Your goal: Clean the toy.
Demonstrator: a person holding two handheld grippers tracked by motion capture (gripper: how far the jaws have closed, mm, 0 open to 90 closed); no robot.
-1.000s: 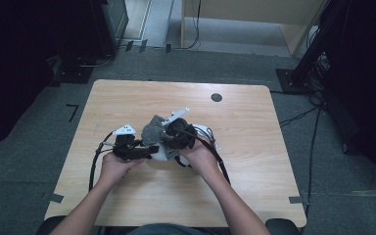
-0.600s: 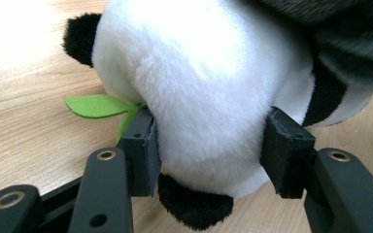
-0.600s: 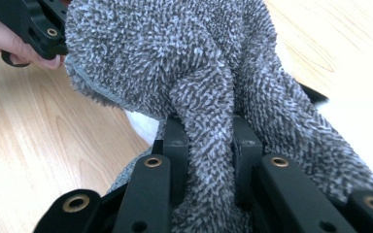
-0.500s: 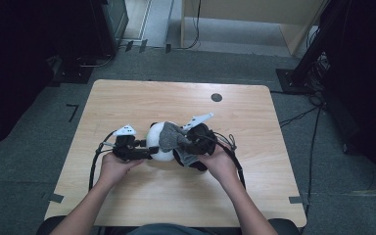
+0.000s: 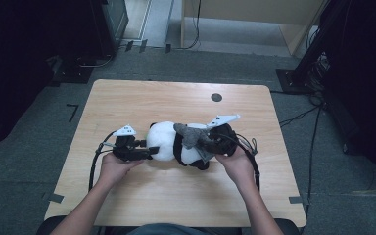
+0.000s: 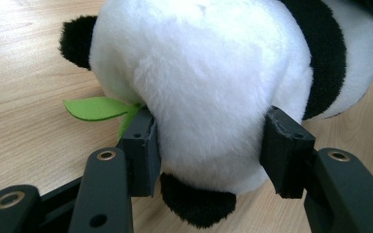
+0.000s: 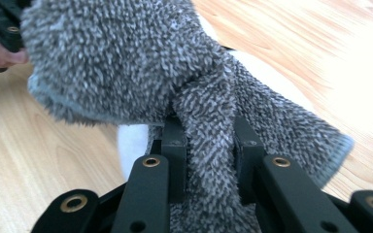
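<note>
A black-and-white panda plush [image 5: 165, 141] lies on its side in the middle of the wooden table [image 5: 127, 98]. My left gripper [image 5: 149, 152] comes in from the left and is shut on the plush's white head [image 6: 209, 73], one pad pressing each side. A green felt leaf [image 6: 94, 108] sticks out beside the left pad. My right gripper [image 5: 203, 143] is shut on a bunched grey fuzzy cloth [image 5: 190, 134], which rests on top of the plush's body. The cloth [image 7: 126, 58] is pinched tightly between the jaws of that gripper [image 7: 209, 141], with white plush [image 7: 133, 141] showing beneath.
A small round black hole [image 5: 216, 97] sits near the table's far edge. Cables [image 5: 95, 164] trail from both grippers across the tabletop. Dark stands and cabling [image 5: 318, 73] surround the table on the grey floor. Bare wood lies in front of and behind the plush.
The right gripper has dragged the grey cloth rightward across the plush, uncovering its white head and then its body. The left gripper has stayed put, still holding the head.
</note>
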